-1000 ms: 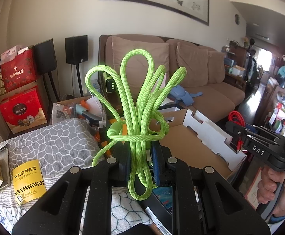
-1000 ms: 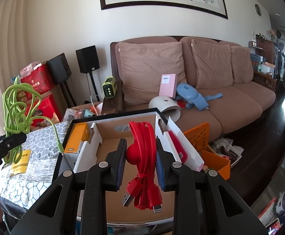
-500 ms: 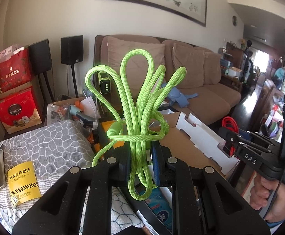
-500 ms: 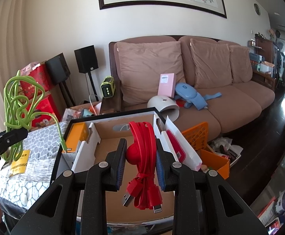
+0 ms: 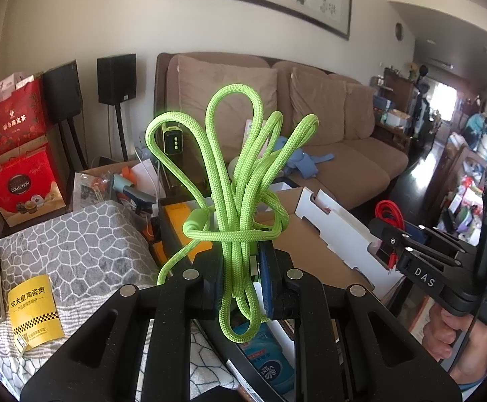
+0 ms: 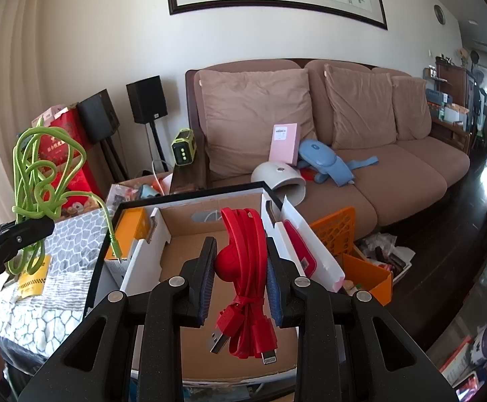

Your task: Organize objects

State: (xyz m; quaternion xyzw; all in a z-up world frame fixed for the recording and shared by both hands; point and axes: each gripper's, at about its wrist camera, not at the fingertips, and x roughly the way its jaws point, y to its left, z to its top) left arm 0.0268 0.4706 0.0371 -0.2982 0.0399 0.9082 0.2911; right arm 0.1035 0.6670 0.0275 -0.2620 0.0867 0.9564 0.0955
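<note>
A bundled green cord is pinched upright in the jaws of the left gripper, above the table's grey cloth. A coiled red cable is clamped in the right gripper, held over an open cardboard box before a brown sofa.

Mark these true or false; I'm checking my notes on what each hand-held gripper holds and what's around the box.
1. The left hand-held gripper grips a green cord. True.
2. The right hand-held gripper grips a blue cable. False: it grips a bundled red cable.
3. The red cable's plugs hang below the pads. True.
4. The cardboard box below is full to the top. False: its middle compartment is bare cardboard.
5. A pink box stands on the sofa. True.
</note>
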